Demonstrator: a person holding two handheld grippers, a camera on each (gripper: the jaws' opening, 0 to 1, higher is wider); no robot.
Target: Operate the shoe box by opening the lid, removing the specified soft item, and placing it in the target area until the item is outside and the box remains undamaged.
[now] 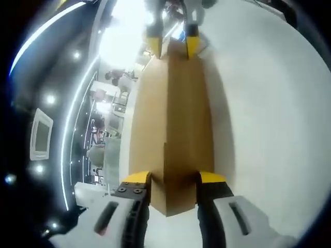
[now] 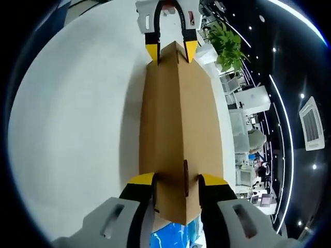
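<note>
The box (image 1: 173, 129) is held off the white worktop (image 1: 269, 103), clamped end to end: left gripper (image 1: 173, 181) pinches one end, right gripper (image 2: 177, 182) the other. Its lid looks closed. Squeeze harder or pull unevenly and the cardboard could crease or slip free.

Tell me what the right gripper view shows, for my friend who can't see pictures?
A long brown cardboard shoe box is held at both ends over a white table. The right gripper, with yellow-tipped jaws, clamps the near end, and the left gripper clamps the far end. A green potted plant stands beyond the table.
</note>
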